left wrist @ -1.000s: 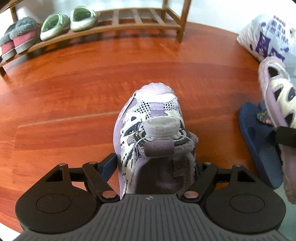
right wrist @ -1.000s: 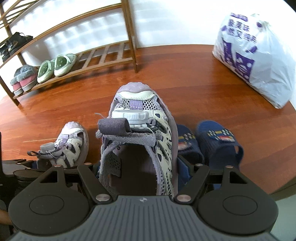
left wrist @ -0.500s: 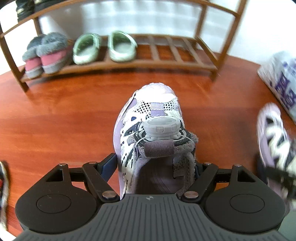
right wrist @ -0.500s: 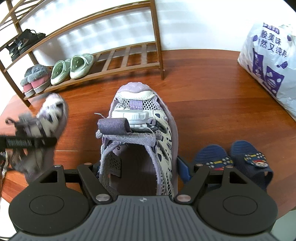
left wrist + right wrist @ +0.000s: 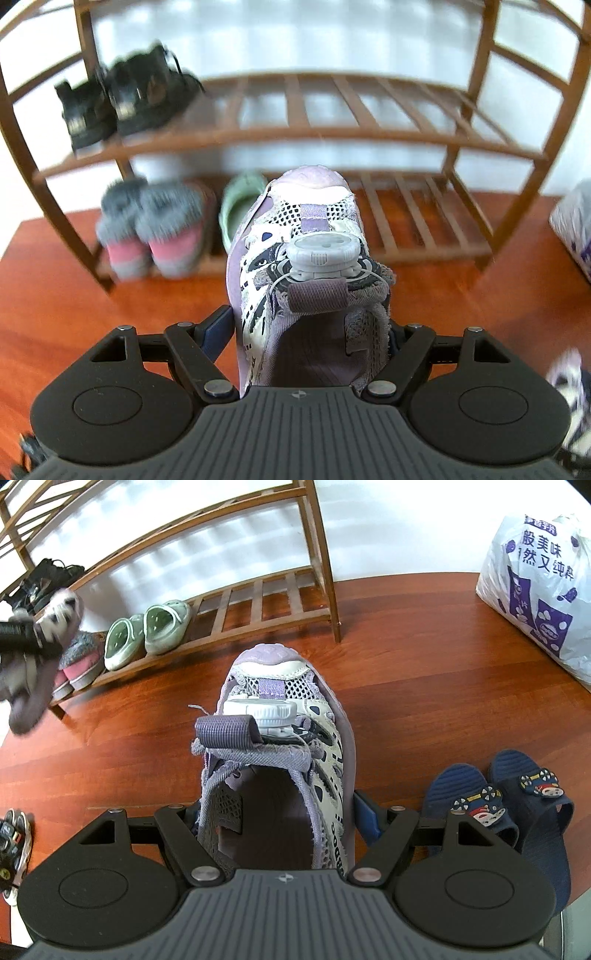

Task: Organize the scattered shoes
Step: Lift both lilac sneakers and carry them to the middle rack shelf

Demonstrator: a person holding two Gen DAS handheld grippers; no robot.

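- The left gripper (image 5: pixel 308 332) is clamped on the heel end of a lavender sneaker (image 5: pixel 303 258), which fills the centre of the left wrist view with its toe pointing up the frame toward the wooden shoe rack (image 5: pixel 332 133).
- On this sneaker a round white dial (image 5: pixel 323 251) sits on the tongue, with a purple pull tab just below it.
- In that view the rack spans the upper half of the frame; a pair of black shoes (image 5: pixel 122 99) stands on its middle shelf at upper left, blurred.
- On the bottom shelf, at centre left, a pair of grey-and-pink fuzzy slippers (image 5: pixel 151 229) sits beside a green clog (image 5: pixel 240 210), the clog partly hidden behind the sneaker's toe.
- The right gripper (image 5: pixel 275 816) grips a second lavender sneaker (image 5: pixel 288 760) by its heel, held in the centre of the right wrist view above the red-brown wood floor (image 5: pixel 424 686).
- At the lower right of that frame a pair of navy slippers (image 5: pixel 495 805) with cartoon patches lies on the floor, just beside the gripper's right finger.
- A white plastic bag (image 5: pixel 539 590) with purple print rests on the floor at upper right, well apart from the rack.
- At the far left edge of the right wrist view the other gripper and its sneaker appear blurred, in front of the rack's left end.
- A small patterned shoe (image 5: pixel 13 845) lies on the floor at the lower left edge.
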